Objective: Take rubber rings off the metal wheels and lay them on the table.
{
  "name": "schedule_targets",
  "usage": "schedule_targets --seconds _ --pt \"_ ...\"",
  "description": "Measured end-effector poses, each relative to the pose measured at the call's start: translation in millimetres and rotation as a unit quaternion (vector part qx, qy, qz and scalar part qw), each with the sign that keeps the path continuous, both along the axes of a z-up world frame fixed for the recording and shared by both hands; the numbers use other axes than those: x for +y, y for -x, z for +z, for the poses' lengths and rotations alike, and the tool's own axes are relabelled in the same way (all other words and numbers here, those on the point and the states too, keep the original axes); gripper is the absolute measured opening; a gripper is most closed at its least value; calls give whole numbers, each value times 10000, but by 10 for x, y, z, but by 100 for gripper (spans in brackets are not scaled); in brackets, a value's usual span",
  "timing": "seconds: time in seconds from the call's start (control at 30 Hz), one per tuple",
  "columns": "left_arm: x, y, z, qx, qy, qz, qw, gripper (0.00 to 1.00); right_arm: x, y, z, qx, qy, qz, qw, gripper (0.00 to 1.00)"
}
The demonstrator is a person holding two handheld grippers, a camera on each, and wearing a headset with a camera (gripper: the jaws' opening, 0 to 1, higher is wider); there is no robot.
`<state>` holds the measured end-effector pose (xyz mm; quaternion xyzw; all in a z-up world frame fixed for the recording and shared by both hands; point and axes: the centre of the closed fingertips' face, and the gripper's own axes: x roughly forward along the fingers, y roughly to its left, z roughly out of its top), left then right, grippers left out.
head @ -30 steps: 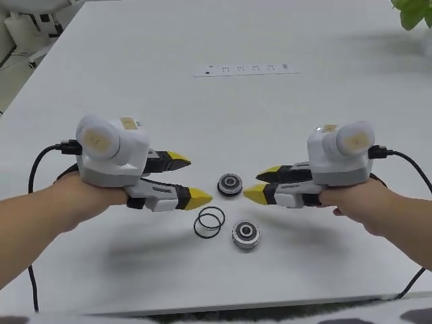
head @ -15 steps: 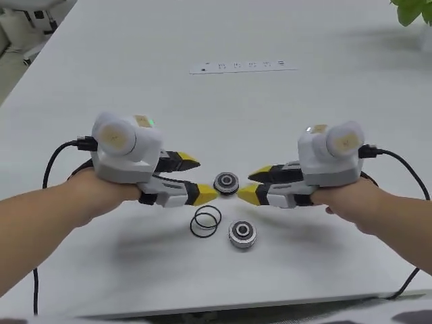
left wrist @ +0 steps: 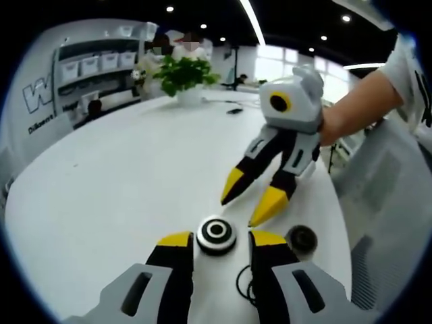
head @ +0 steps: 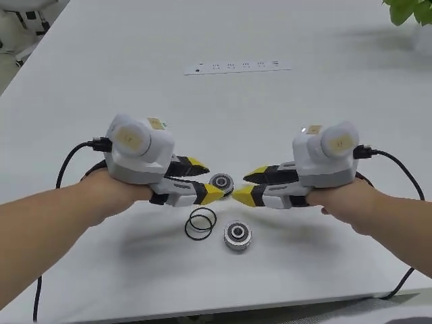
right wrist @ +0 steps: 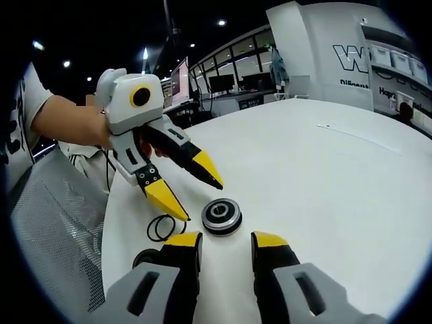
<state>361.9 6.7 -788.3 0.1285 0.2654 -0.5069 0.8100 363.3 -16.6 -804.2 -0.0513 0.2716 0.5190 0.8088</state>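
Note:
A metal wheel (head: 221, 181) with a dark rubber rim lies flat on the white table (head: 270, 108), between the two grippers. My left gripper (head: 210, 179) is open, its yellow tips on either side of that wheel (left wrist: 216, 234). My right gripper (head: 241, 186) faces it from the other side, also open, with the wheel (right wrist: 221, 216) just ahead of its tips. A second wheel (head: 237, 235) lies nearer me. Two loose black rubber rings (head: 200, 223) overlap on the table to its left.
A white power strip (head: 236, 66) lies far back on the table. A green plant (head: 405, 10) stands at the far right corner. Black cables trail from both grippers. The table's front edge (head: 202, 307) runs close below the wheels.
Both grippers have closed in on the far wheel from either side, and their tips now nearly meet around it. The wheels and rings have stayed put; the head camera shifted a little.

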Motion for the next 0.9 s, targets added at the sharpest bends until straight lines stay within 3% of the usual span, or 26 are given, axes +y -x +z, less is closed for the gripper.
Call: schedule_targets --seconds 0.37,0.57,0.9 --pt "-71 -30 -62 19 -57 -17 10000 22 0 16 -7 20 21 6 10000 26" --pt "-63 -60 -88 -228 -225 -76 9995 18 31 27 6 5 15 0 10000 26" --pt "-63 -51 -48 -280 -241 74 9993 13 178 40 -20 -59 33 104 9999 26"
